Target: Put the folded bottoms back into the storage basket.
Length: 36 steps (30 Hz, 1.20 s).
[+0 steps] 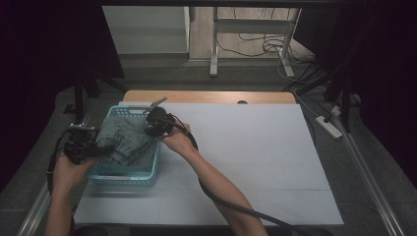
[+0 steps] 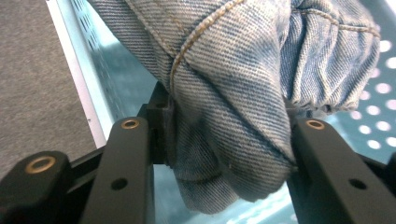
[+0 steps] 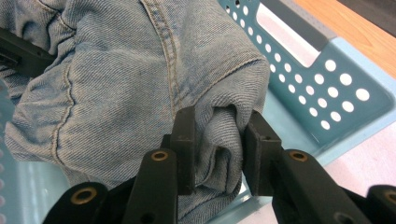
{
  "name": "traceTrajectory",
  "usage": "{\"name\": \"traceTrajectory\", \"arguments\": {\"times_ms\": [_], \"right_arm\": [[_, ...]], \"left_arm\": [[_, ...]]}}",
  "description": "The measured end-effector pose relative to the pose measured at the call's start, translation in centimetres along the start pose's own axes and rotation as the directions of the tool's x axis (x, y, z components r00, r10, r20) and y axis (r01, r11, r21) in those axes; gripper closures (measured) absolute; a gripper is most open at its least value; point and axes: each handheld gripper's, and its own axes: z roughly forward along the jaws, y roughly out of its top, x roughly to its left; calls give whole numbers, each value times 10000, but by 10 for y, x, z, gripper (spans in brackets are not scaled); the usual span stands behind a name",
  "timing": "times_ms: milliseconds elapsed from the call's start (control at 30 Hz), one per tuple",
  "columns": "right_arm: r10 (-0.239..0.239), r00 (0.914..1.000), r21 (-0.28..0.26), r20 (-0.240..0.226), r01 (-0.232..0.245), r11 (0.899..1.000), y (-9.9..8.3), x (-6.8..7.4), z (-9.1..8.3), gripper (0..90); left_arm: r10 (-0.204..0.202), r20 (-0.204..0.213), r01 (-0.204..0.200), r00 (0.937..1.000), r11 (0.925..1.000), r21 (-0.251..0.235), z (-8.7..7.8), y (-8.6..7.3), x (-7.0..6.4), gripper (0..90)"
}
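The denim jeans (image 1: pixel 127 142) are bunched over the teal perforated basket (image 1: pixel 129 176) at the near left of the desk (image 1: pixel 255 147). My left tongs (image 1: pixel 101 150) clamp a thick fold at their left side, and my right tongs (image 1: pixel 147 129) pinch a fold at their far right edge.

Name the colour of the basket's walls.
Light teal basket, clearest in the right gripper view.

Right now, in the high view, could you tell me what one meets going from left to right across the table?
left gripper → denim garment in the teal basket → right gripper → bare white table cover.
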Motion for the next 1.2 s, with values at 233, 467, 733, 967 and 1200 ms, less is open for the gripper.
{"name": "traceTrajectory", "arguments": {"times_ms": [233, 467, 733, 967, 1200], "right_arm": [[20, 9997, 227, 255, -26, 9997, -6, 1, 7, 672], [-212, 9972, 149, 711, 202, 9997, -8, 3, 9, 542], [-326, 9965, -334, 775, 353, 9988, -3, 5, -2, 426], [-191, 9984, -396, 528, 212, 9990, -5, 6, -8, 351], [101, 9998, -596, 165, -91, 9982, -6, 5, -14, 283]], "left_arm": [[-297, -297, 305, 9991, 9992, 271, 9, 2, -2, 531], [-272, -503, 288, 9984, 9991, 318, 12, 2, -3, 386], [-103, -633, 124, 9979, 9994, 329, 13, 4, -13, 192], [-62, -393, 37, 9992, 9980, -630, 0, 6, -16, 111], [58, 221, -41, 9997, 9970, -769, 3, 7, -19, 44]]}}
